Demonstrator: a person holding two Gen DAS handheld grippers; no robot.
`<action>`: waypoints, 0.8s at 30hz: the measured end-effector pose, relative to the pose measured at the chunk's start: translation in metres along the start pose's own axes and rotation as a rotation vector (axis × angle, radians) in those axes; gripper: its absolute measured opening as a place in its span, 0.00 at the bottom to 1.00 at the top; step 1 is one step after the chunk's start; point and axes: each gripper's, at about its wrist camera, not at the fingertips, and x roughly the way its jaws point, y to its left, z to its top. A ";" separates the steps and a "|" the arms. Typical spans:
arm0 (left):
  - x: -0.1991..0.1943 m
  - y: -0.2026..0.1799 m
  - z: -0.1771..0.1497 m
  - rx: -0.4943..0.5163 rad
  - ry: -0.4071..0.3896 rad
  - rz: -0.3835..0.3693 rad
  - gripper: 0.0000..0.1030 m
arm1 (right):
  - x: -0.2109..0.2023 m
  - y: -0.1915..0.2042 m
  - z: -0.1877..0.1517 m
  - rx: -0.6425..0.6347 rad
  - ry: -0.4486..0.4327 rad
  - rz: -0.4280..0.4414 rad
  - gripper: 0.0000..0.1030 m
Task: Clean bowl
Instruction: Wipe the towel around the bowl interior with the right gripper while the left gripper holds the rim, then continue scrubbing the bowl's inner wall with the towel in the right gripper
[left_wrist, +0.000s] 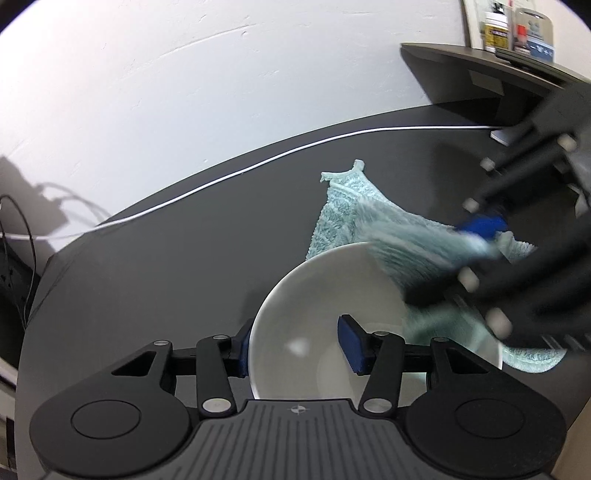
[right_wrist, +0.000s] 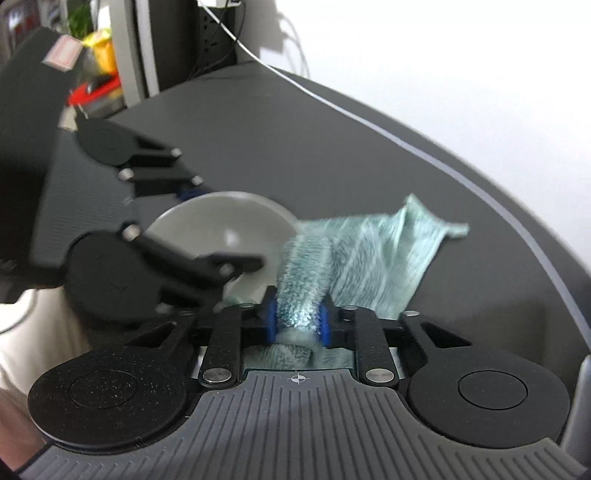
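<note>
Blue pads on the left hand-held gripper (left_wrist: 297, 345) are clamped on the rim of the white bowl (left_wrist: 314, 295), one pad outside the wall and one inside, so it's grasping the bowl at roughly the bowl's 6 o'clock edge in the left wrist view. The right hand-held gripper (right_wrist: 298, 320) is clenched on a bunched fold of the mint-green cloth (right_wrist: 369, 251), pads squeezing the fuzzy fabric between them. In the left wrist view the right one comes in blurry from 3 o'clock (left_wrist: 480, 227), with the cloth (left_wrist: 343, 210) draped over the bowl's far-right rim and partly down inside it. The rest of the cloth trails out onto the dark grey bench (left_wrist: 166, 258) toward 12 o'clock, one corner sticking up. The bowl (right_wrist: 221, 229) sits on the bench, and whether it's lifted at all I can't tell. A thin white cable (left_wrist: 258, 166) runs along the back edge of the bench by the white wall (left_wrist: 184, 74), and a dark shelf (left_wrist: 461, 62) with some bottles sits at 1 o'clock.
</note>
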 end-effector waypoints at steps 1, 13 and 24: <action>-0.001 -0.002 -0.001 -0.009 -0.004 0.011 0.49 | 0.005 -0.002 0.005 -0.006 0.002 0.008 0.18; -0.002 -0.008 -0.003 -0.032 -0.016 0.045 0.49 | -0.002 -0.010 -0.046 0.362 -0.067 0.064 0.33; -0.007 -0.007 0.003 0.009 0.006 0.093 0.53 | 0.016 0.020 -0.020 -0.122 -0.023 -0.074 0.25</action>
